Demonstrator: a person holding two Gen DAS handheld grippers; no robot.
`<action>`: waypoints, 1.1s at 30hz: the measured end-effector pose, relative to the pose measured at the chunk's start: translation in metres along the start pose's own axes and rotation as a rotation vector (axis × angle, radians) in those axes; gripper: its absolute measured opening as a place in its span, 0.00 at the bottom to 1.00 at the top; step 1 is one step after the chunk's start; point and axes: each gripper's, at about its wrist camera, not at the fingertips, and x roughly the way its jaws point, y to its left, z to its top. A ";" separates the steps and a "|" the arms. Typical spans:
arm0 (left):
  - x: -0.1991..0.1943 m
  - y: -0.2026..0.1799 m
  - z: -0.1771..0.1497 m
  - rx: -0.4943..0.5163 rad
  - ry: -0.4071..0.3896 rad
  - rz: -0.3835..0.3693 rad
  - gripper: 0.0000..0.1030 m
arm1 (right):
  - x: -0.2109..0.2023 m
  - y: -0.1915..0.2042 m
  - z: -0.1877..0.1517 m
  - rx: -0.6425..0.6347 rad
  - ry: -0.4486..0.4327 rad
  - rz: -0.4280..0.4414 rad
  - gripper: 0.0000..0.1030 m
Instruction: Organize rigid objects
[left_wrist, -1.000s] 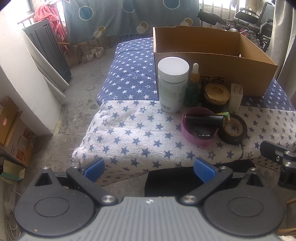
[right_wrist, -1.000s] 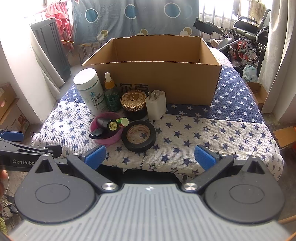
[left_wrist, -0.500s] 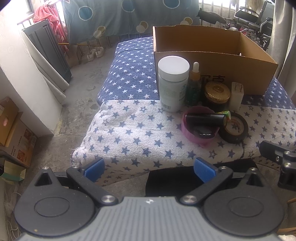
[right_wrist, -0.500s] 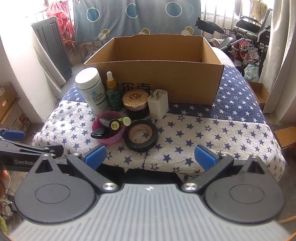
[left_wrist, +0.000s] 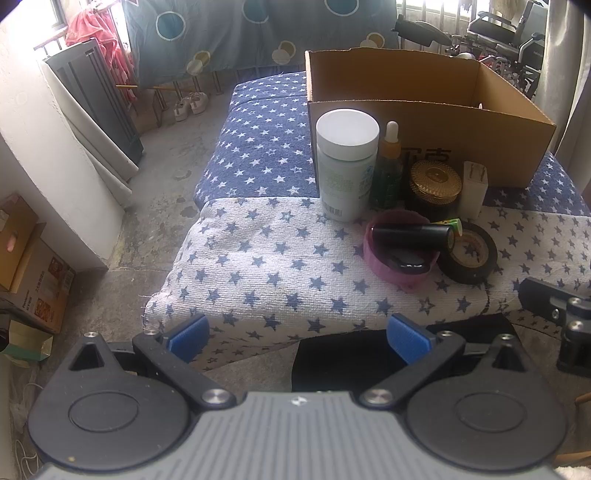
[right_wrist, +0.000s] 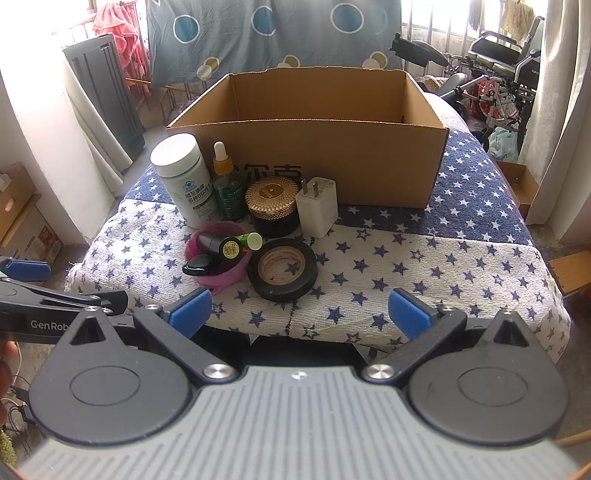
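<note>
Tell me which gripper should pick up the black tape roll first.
Probably the right gripper: open and empty, with the black tape roll almost straight ahead. The left gripper, also open, sees it well off to its right.

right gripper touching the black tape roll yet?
Apart. The right wrist view shows the right gripper open and short of the bed's edge, with starred cover visible between its blue fingertips and the black tape roll.
</note>
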 end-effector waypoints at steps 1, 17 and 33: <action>0.000 0.000 0.000 0.000 0.000 0.000 1.00 | 0.000 0.000 0.000 0.000 0.000 0.000 0.99; 0.001 0.001 -0.001 0.003 0.001 0.002 1.00 | 0.000 0.000 0.001 0.000 -0.001 0.000 0.99; 0.002 0.002 -0.003 0.007 0.004 0.004 1.00 | 0.001 0.004 0.002 -0.005 0.002 0.004 0.99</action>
